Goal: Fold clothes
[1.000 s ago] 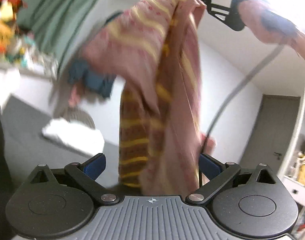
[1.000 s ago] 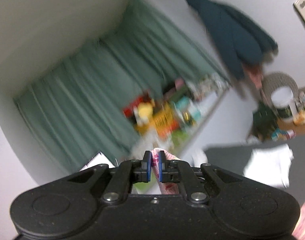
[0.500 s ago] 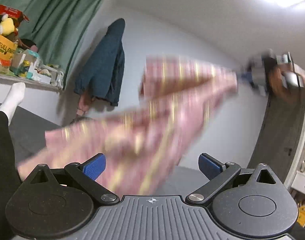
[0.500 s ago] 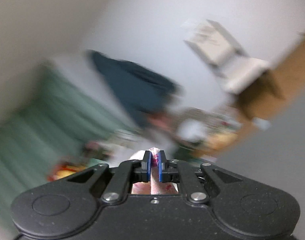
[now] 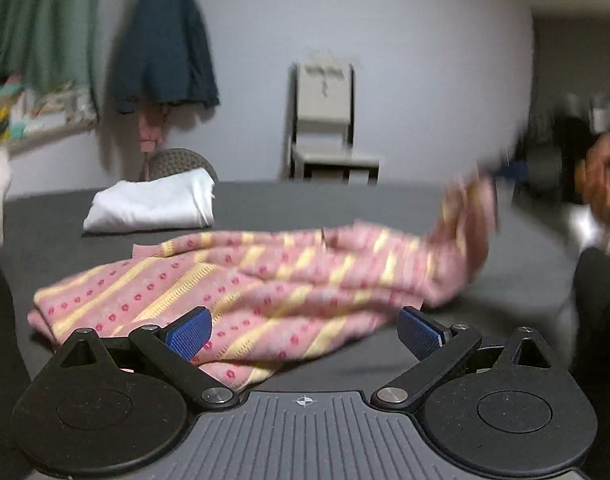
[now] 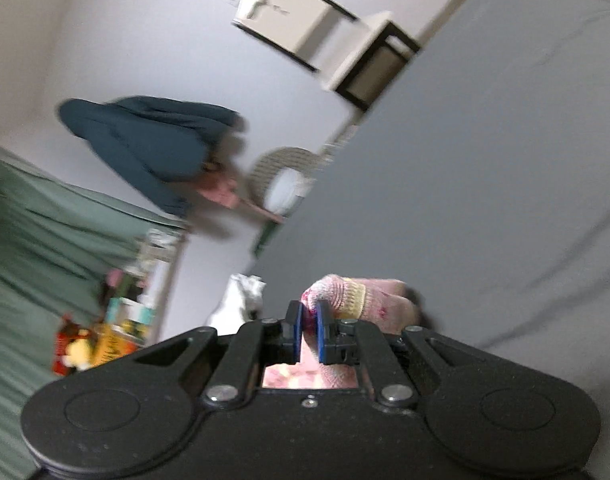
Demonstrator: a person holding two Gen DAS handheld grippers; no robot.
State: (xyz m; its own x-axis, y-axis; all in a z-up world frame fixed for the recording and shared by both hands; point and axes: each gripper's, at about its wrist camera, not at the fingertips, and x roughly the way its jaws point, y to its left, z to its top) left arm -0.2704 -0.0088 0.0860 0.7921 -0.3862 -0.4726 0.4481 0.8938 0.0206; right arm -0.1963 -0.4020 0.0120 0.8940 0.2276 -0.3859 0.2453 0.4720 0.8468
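Note:
A pink knitted garment (image 5: 241, 284) with yellow stripes and red dots lies spread on the dark grey surface (image 5: 45, 220) in the left wrist view. Its right end (image 5: 469, 208) is lifted and blurred, held up at the far right. My left gripper (image 5: 303, 330) stands open just in front of the garment's near edge, nothing between its blue pads. In the right wrist view my right gripper (image 6: 308, 328) is shut on a bunched fold of the pink garment (image 6: 357, 300) above the grey surface (image 6: 485, 160).
A folded white cloth (image 5: 153, 204) lies on the surface behind the garment at the left. A pale chair (image 5: 325, 120) stands by the back wall, a dark blue coat (image 5: 165, 40) hangs left of it, and a green curtain (image 5: 37, 20) is at far left.
The garment hung high in the air from the right gripper a second ago. It has swung down and now lies spread on the surface, with only its right end raised.

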